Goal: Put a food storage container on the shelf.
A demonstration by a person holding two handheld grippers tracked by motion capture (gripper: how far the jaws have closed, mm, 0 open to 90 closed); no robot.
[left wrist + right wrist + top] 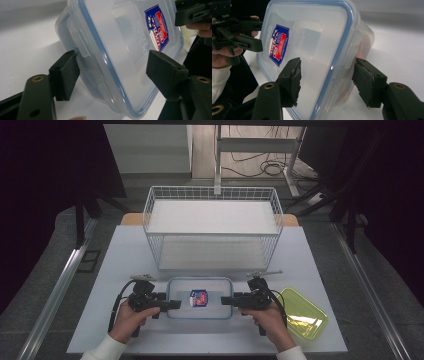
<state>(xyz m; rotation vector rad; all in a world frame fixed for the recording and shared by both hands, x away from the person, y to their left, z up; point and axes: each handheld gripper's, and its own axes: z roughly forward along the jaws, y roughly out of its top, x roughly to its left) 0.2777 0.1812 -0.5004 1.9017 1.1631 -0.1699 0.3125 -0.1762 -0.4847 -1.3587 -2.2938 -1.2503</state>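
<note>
A clear plastic container [200, 297] with a blue-sealed lid and a red and blue label [198, 298] lies flat on the white table, near its front edge. My left gripper [172, 304] points at the container's left end, and my right gripper [226, 300] at its right end. In the left gripper view the container [120, 50] sits between the jaws of the left gripper [115, 72]: one pad [66, 73] is at the side latch, the other [165, 70] over the lid. The right gripper [328, 77] straddles the container [319, 42] the same way. Both are open, with pads close to it.
A white wire basket [150, 207] with two shelves stands behind the container, in the middle of the table [125, 260]. A yellow-green plastic lid [302, 312] lies at the front right, beside my right hand. The table's front edge is just below both hands.
</note>
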